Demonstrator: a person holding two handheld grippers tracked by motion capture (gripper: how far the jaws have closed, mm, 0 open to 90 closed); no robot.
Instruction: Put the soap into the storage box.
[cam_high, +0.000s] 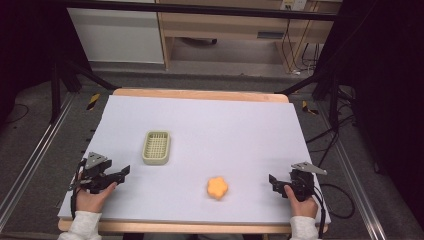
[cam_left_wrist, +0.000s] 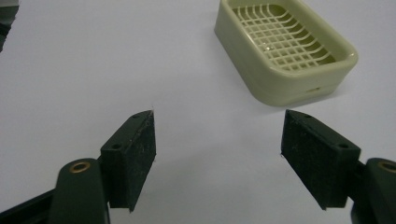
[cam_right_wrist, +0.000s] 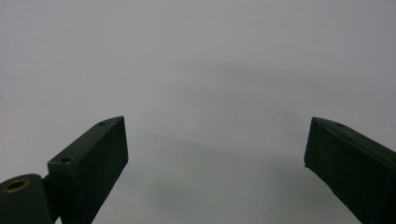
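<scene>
Both grippers wait open at the near edge of the worktop (cam_high: 200, 125).

The left gripper (cam_left_wrist: 218, 140), fingers spread and empty, faces the pale green soap dish (cam_left_wrist: 285, 46); the right gripper (cam_right_wrist: 215, 149), also spread and empty, sits well right of the orange flower-shaped sponge (cam_high: 217, 187). Risk: the light dish may skid on the smooth sheet if one finger touches first.

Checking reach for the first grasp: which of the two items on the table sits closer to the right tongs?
The orange flower-shaped sponge. It lies near the front edge toward the right tongs; the pale green slatted plastic tray sits farther back, nearer the left tongs.
</scene>
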